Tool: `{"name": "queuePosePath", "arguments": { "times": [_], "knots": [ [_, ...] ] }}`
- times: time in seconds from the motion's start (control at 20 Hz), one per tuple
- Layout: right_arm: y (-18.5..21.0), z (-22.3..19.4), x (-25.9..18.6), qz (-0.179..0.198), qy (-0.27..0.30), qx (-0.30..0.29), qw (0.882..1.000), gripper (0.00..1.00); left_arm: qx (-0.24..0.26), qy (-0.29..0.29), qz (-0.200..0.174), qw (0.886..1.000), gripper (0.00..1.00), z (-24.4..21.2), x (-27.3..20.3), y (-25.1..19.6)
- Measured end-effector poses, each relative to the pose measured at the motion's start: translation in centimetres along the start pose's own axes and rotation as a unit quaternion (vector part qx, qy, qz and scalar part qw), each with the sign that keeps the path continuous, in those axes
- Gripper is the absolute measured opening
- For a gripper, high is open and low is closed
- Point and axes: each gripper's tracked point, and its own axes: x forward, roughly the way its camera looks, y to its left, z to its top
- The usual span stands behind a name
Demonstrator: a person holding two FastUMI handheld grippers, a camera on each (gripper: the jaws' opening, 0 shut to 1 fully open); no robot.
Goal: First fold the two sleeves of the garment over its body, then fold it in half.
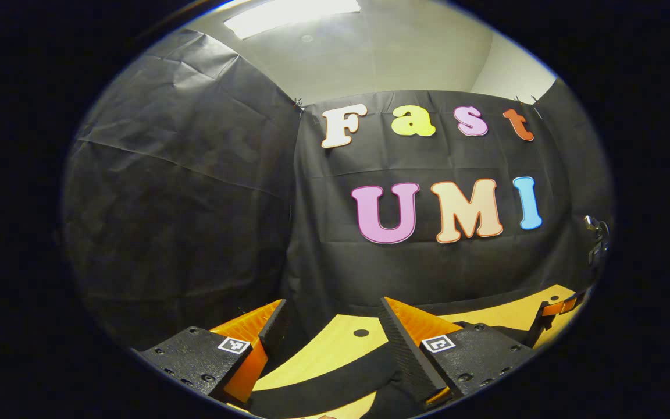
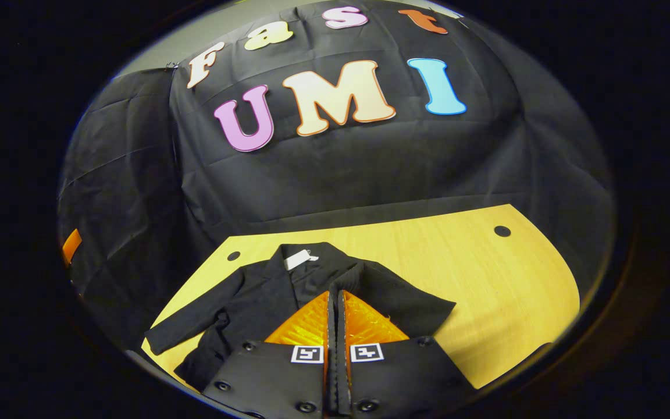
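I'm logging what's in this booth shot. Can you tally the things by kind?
Black garment: 1
White tag at its collar: 1
Wooden table: 1
Grippers: 2, left open, right closed
Total: 5

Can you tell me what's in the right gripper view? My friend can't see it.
A black jacket lies on a yellow wooden table, one sleeve stretched out to the side. The right gripper, orange and black, has its fingers together over the jacket. Black cloth hangs behind the table.
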Motion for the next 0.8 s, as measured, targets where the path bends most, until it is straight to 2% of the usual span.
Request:
{"name": "queuePosePath", "arguments": {
  "times": [0.45, 0.8],
  "knots": [
    [10.3, 0.8, 3.8, 0.028, -0.006, -0.043, 0.999, 0.02, 0.001, 0.015, 0.005, 1.0, 0.91, -2.2, 2.6, 5.7],
    [16.6, 0.6, 7.1, 0.041, 0.001, -0.056, 0.998, 0.02, -0.002, 0.027, 0.005, 1.0, 0.92, -3.7, 4.5, 9.6]
  ]
}}
